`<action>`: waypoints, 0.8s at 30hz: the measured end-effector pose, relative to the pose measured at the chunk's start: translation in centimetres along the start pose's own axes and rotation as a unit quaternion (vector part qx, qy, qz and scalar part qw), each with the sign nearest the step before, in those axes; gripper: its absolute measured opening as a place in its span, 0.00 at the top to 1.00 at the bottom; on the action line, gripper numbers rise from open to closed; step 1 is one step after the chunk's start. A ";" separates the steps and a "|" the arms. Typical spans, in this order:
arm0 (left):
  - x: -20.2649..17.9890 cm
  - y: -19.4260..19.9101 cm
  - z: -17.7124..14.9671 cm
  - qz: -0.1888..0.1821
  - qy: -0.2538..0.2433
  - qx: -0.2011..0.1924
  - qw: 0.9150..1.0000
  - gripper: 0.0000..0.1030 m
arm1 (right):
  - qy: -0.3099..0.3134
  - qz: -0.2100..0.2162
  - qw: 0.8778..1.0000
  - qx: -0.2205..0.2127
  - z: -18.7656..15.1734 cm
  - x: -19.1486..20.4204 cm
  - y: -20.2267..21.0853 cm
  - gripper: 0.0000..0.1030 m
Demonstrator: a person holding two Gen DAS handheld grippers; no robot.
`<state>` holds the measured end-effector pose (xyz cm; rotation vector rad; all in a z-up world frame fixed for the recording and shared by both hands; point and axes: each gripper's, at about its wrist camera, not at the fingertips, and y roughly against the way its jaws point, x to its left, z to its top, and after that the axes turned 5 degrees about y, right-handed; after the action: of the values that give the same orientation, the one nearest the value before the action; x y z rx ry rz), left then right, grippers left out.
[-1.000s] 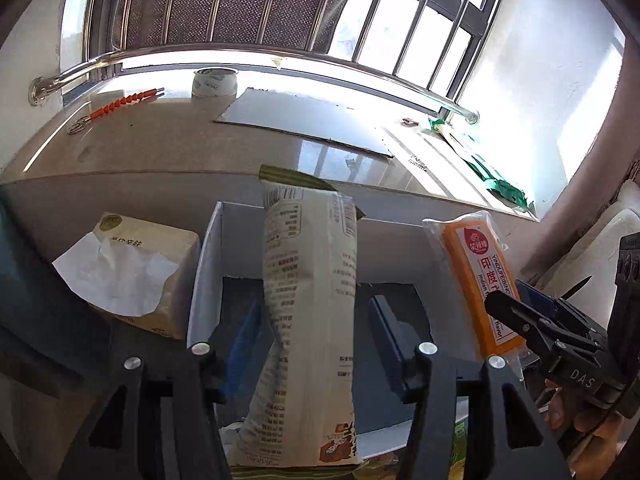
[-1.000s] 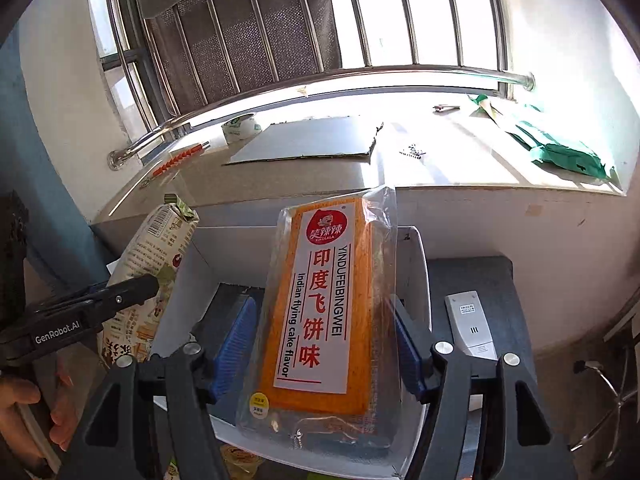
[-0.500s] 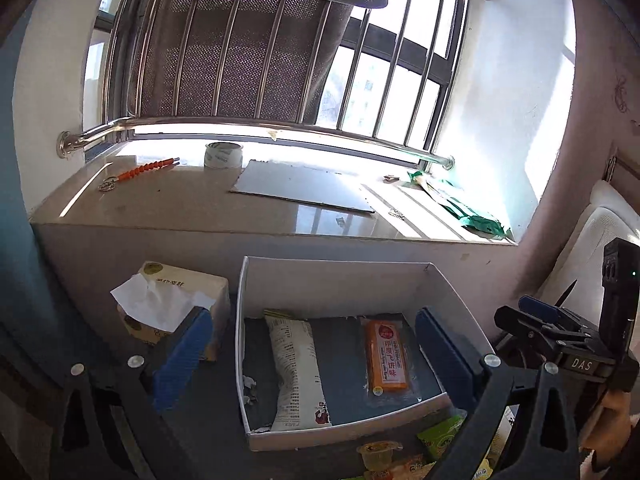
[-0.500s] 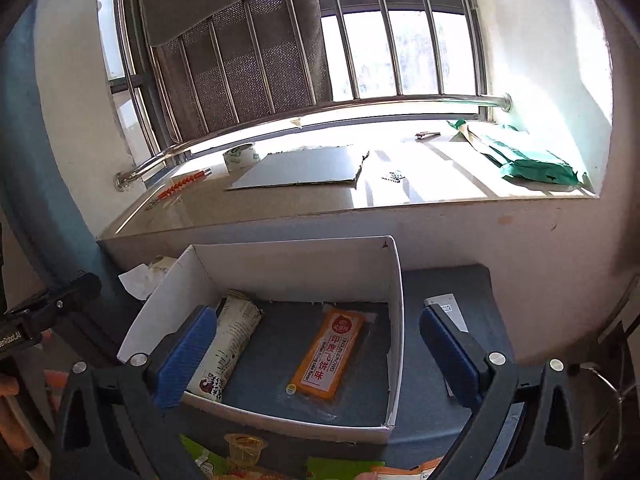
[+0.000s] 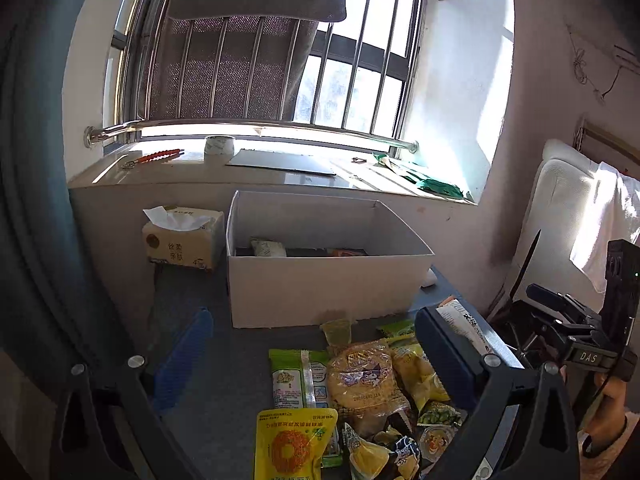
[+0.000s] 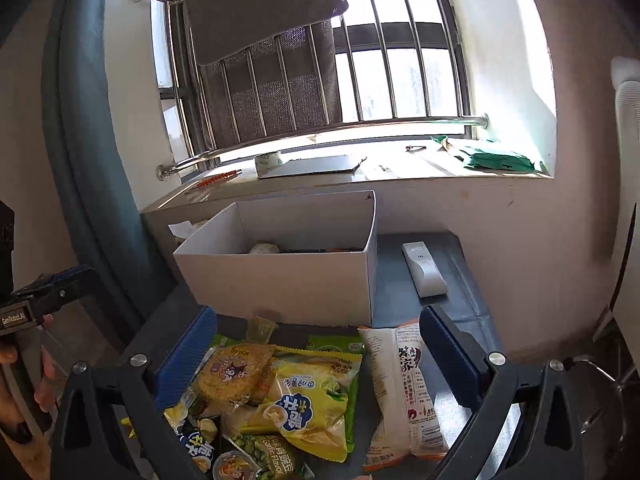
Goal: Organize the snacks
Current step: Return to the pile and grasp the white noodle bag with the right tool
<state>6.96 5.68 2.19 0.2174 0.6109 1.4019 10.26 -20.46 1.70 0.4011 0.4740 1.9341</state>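
A white cardboard box (image 5: 320,280) stands on the dark table; it also shows in the right wrist view (image 6: 280,276). Inside, only the tops of a white snack bag (image 5: 267,247) and an orange pack (image 5: 347,252) show. A pile of snack packets (image 5: 360,396) lies in front of the box, also seen in the right wrist view (image 6: 280,392), with a white-and-orange bag (image 6: 404,380) at its right. My left gripper (image 5: 316,356) is open and empty above the pile. My right gripper (image 6: 320,356) is open and empty above the pile too.
A tissue box (image 5: 182,238) stands left of the cardboard box. A white remote (image 6: 423,268) lies to its right. The windowsill behind holds a tape roll (image 5: 219,145), a grey board (image 5: 284,162) and green bags (image 6: 496,158). A white chair (image 5: 568,216) is at right.
Both grippers let go of their packs, which now lie in the box, opened wide, and pulled back and down to the snack pile in front of the box.
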 end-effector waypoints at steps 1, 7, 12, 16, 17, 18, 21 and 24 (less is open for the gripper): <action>-0.1 0.4 -0.8 -0.008 0.008 0.004 1.000 0.00 | 0.022 -0.016 1.000 0.007 -1.5 0.5 0.7 0.00; -1.5 2.9 -4.2 -0.010 0.026 -0.008 1.000 0.00 | 0.072 -0.082 0.994 -0.015 -6.2 0.9 3.9 0.00; -2.1 3.3 -5.1 -0.023 0.028 0.001 0.999 0.00 | 0.058 -0.078 0.995 0.017 -5.4 -1.0 3.0 0.00; -1.9 2.9 -5.6 -0.020 0.028 0.015 0.999 0.00 | 0.057 -0.031 0.996 0.054 -5.0 -2.5 0.8 0.00; -1.7 2.9 -5.7 -0.021 0.031 0.017 0.999 0.00 | 0.057 -0.022 0.996 0.069 -4.8 -2.9 -0.1 0.00; -1.5 2.9 -5.8 -0.021 0.034 0.017 0.999 0.00 | 0.057 -0.012 0.995 0.079 -4.7 -3.4 -0.9 0.00; -1.0 3.0 -6.1 -0.014 0.039 0.021 0.999 0.00 | 0.044 0.003 0.993 0.113 -4.6 -5.0 -3.8 0.00; -0.3 3.1 -6.4 -0.010 0.044 0.027 0.999 0.00 | 0.011 0.009 0.989 0.148 -4.4 -7.0 -6.5 0.00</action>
<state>1.00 4.56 -1.54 0.1928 0.7224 1.3829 15.97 -25.11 -5.76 0.5755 0.7787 1.8914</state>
